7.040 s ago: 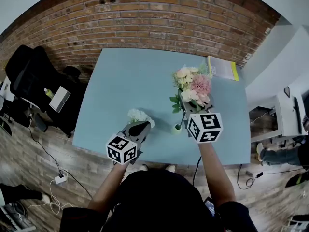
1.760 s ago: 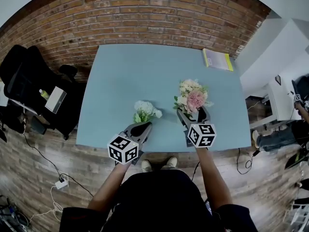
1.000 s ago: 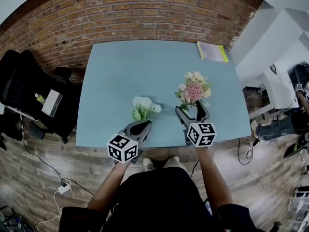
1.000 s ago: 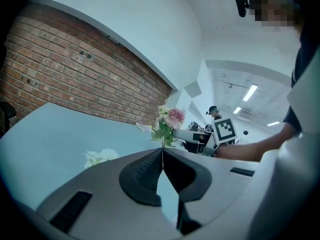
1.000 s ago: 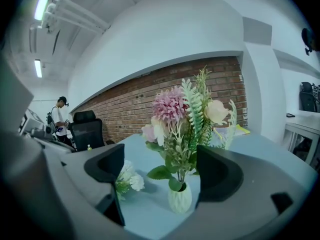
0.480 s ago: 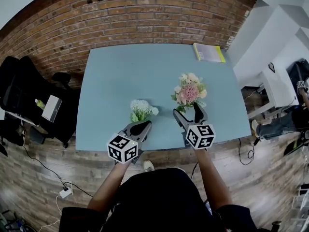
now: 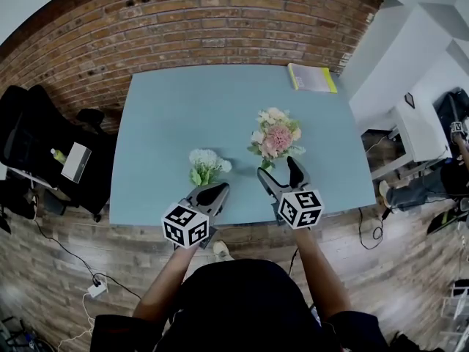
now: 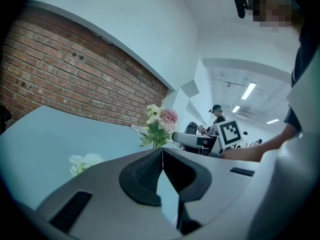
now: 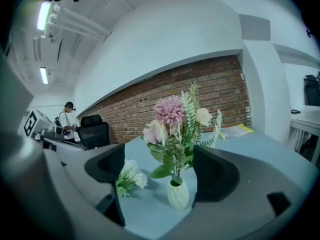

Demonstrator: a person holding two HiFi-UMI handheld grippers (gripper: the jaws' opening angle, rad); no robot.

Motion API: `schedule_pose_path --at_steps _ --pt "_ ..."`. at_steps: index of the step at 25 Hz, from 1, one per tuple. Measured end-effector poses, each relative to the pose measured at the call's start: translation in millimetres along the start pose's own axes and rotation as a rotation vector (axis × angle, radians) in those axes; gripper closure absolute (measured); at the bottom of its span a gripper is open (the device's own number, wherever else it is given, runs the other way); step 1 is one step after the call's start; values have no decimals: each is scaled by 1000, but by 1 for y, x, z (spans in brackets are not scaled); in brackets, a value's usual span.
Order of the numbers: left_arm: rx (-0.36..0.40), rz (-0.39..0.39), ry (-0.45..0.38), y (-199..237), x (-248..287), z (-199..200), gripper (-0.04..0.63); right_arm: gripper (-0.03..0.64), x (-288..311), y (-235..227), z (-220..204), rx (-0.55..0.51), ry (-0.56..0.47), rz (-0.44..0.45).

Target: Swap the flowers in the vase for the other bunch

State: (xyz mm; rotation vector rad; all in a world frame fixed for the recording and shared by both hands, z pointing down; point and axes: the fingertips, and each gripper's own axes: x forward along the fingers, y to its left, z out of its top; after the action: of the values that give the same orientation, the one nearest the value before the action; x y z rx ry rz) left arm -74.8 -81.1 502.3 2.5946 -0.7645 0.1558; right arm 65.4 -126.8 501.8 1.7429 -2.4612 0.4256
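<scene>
A brick wall (image 7: 220, 20) backs a pale blue worktop (image 7: 183, 108) in the head view. A yellow book (image 7: 311, 78) lies at the far right corner, and a black office chair (image 7: 37, 134) stands off to the left. A person at the near edge holds out both tools. The left gripper (image 7: 220, 188) sits just behind a white bunch (image 7: 204, 165) lying on the worktop. The right gripper (image 7: 278, 171) is just short of the pink bouquet (image 7: 275, 136), which stands upright.

In the left gripper view, the dark fingers (image 8: 150, 169) are pressed together with nothing between them. The white bunch lies low to the left, and the bouquet rises beyond the tips.

In the right gripper view, the fingers (image 9: 212, 176) are spread wide. They frame a small ribbed white vase (image 9: 178, 192) that holds the pink bouquet. The pads do not grip it. Whether the vase stands within the gap or just ahead of it cannot be told. The white bunch lies on the worktop to the vase's left, apart from it.
</scene>
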Motion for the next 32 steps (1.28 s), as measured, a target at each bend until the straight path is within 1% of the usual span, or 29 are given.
schedule_pose_path --at_steps 7,12,15,20,26,28,30,32 --pt "0 11 -13 -18 2 -4 585 186 -12 4 -4 -12 11 33" --pt "8 11 -29 -29 2 0 586 188 -19 4 -4 -19 16 45" --pt "12 14 -41 -35 4 2 586 206 -23 6 -4 -22 18 66" --pt "27 1 -39 -45 8 4 586 270 -30 13 -2 -42 14 99" --pt "38 13 -43 -60 10 3 585 340 -48 16 -3 -67 10 122" --pt "56 25 -49 -68 10 1 586 389 -58 14 -4 -82 6 115" --pt "84 32 -53 -76 11 1 586 463 -67 11 -3 -91 -3 110" --pt "95 31 -56 -84 11 2 586 497 -76 10 -2 -90 -13 108"
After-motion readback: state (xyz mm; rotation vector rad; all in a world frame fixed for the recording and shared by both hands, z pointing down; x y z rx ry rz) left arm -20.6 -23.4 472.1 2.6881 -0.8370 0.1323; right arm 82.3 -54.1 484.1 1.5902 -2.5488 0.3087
